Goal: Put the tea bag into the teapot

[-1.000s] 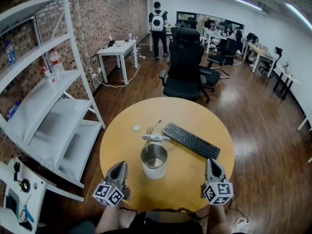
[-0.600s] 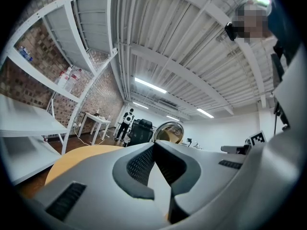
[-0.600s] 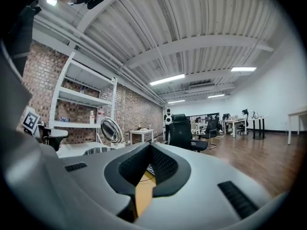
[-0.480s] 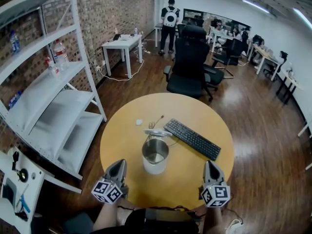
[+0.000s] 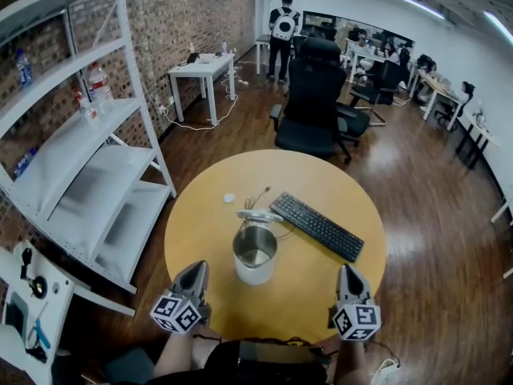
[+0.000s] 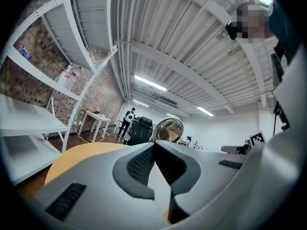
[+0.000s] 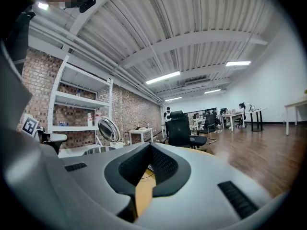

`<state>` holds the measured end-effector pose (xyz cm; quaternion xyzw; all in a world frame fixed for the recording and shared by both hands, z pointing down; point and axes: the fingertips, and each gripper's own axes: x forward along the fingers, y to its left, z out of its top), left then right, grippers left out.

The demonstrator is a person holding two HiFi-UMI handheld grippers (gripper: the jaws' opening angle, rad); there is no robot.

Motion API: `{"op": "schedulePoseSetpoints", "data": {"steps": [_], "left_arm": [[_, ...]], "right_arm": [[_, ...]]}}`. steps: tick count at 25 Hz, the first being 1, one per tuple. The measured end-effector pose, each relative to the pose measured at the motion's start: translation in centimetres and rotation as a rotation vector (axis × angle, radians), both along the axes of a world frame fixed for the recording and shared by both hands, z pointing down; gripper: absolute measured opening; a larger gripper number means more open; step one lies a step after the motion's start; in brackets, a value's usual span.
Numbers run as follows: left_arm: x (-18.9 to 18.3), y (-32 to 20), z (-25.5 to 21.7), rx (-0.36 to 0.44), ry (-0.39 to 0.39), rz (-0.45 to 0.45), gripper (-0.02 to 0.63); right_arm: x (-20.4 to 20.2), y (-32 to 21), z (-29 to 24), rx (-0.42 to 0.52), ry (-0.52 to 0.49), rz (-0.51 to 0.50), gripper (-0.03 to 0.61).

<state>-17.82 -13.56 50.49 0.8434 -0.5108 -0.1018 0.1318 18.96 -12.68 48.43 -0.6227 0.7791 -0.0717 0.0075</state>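
Observation:
A steel teapot [image 5: 255, 255] stands in the middle of the round wooden table [image 5: 200, 231], its hinged lid [image 5: 258, 216] tipped open at the far side. A small white item [image 5: 229, 199], possibly the tea bag, lies beyond it to the left, next to a thin cord [image 5: 255, 200]. My left gripper [image 5: 197, 270] rests at the near edge, left of the pot, jaws shut and empty. My right gripper [image 5: 346, 269] sits at the near edge on the right, also shut and empty. The lid [image 6: 169, 130] shows above the left jaws, and the lid [image 7: 109, 128] shows left of the right jaws.
A black keyboard [image 5: 315, 226] lies right of the teapot. White shelving [image 5: 88, 175] stands to the left and a black office chair [image 5: 309, 103] behind the table. A person [image 5: 281, 26] with a backpack stands far back among desks.
The head view has shifted slightly. Both grippers and the teapot stay where they were.

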Motion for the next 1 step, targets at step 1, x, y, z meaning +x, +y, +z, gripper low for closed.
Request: {"op": "schedulePoseSetpoints", "data": {"steps": [1], "left_arm": [[0.08, 0.02, 0.11, -0.003, 0.001, 0.001, -0.007]], "right_arm": [[0.12, 0.0, 0.04, -0.001, -0.001, -0.001, 0.008]]}}
